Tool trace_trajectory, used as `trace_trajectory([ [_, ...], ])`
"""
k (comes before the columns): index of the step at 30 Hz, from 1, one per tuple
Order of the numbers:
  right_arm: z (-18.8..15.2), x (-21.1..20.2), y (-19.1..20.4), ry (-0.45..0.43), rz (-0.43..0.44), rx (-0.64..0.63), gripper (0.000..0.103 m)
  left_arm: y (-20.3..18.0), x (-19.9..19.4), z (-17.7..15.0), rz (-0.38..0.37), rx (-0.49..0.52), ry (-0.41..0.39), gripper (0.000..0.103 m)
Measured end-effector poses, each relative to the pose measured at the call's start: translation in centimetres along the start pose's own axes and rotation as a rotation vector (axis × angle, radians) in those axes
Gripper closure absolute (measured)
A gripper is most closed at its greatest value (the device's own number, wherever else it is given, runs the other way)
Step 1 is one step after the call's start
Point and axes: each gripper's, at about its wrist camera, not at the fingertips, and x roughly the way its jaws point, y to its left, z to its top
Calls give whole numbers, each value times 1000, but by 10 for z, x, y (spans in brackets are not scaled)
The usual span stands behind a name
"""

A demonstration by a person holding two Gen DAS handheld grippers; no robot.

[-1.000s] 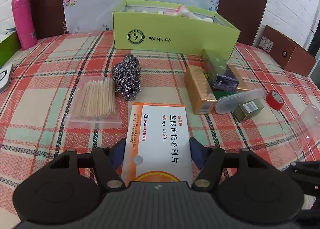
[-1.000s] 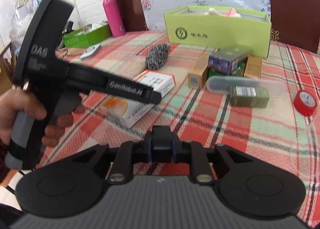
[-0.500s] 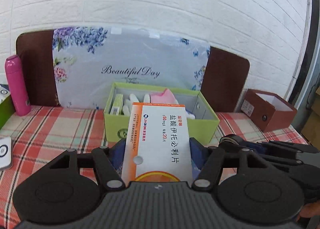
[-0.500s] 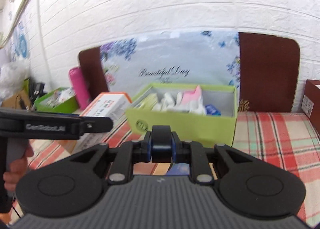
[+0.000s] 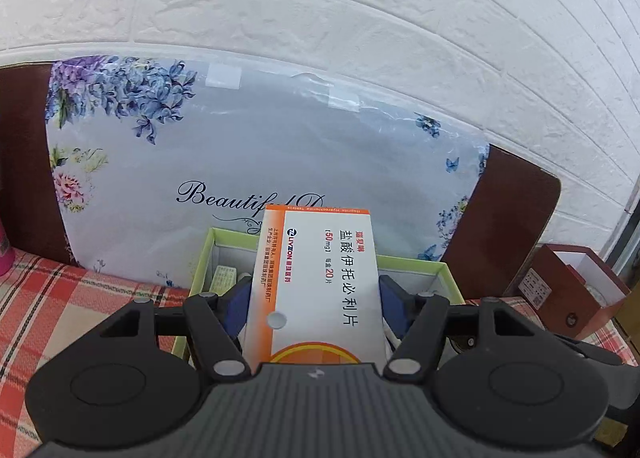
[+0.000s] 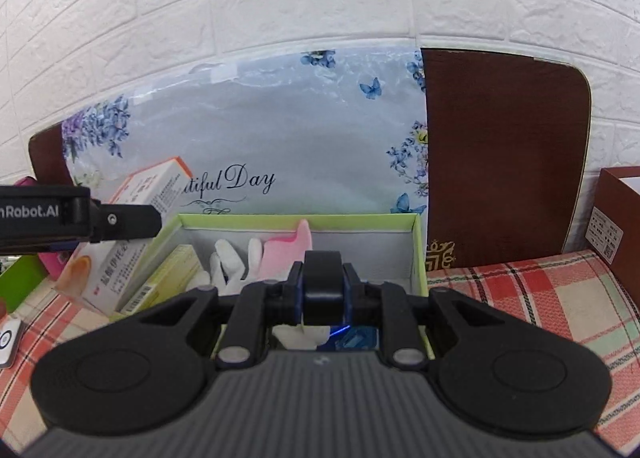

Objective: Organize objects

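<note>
Carrying the medicine box (image 5: 320, 258) up and away from the clutter of the plaid tablecloth (image 5: 60, 298), where it was lying flat a second ago, and bringing it to the green box (image 5: 412, 260), which is now sitting directly ahead of and below the left gripper (image 5: 316, 298). Gripping the carton across its width at a middling spread, blue pads pressing on both long sides, printed face up and its far end jutting forward over the near rim. Travelling alongside with the right gripper (image 6: 322, 290), jaws drawn narrow and pinching a small black object (image 6: 322, 274) whose kind cannot be told. From the right wrist view, looking straight down into the green box (image 6: 296, 218) just beyond the fingertips, with white gloves (image 6: 228, 262) and a pink glove (image 6: 288, 250) lying inside against the back wall and a yellowish carton (image 6: 176, 270) along the left wall. Showing the medicine box (image 6: 120, 258) off to the left of this claw, tilted and overlapping the box's left wall in the picture, though whether already over the opening cannot be told. Judging the pickup and most of the carry as finished for both items, leaving only the lowering and letting go. Needing care on the drop, probably, since the carton is long and the free floor looks limited.
</note>
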Motion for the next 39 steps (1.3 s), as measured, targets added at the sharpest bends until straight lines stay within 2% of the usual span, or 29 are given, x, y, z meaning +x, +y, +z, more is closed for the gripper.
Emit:
trace_trajectory([
  [3, 1, 23, -3, -9, -7, 2, 83, 4, 21, 2, 11, 8, -17, 34],
  [4, 1, 30, -3, -6, -5, -2, 68, 7, 27, 1, 14, 9, -16, 28],
  [5, -1, 35, -3, 6, -14, -17, 58, 8, 31, -2, 20, 12, -4, 20],
  [6, -3, 37, -2, 6, -26, -28, 45, 12, 35, -6, 31, 14, 4, 19],
  [10, -17, 40, 4, -10, -55, -88, 20, 23, 38, -20, 39, 9, 24, 19],
  [14, -25, 34, 6, 3, -60, -92, 18, 27, 33, -24, 61, 4, 41, 19],
  [18, -21, 12, 7, -27, -65, -73, 9, 23, 11, -22, 70, 0, 28, 19],
  [22, -14, -28, 11, -75, -62, -65, 0, 12, -21, -21, 73, -10, 26, 19],
  [26, -19, -72, 12, -99, -53, -51, 0, -2, -64, -30, 75, -11, 17, 17],
  [34, -53, -157, 7, -123, -1, -1, 0, -24, -135, -72, 81, 21, 6, 12],
  [39, -82, -198, 3, -120, 22, 3, 0, -32, -154, -105, 66, 15, 58, 12],
])
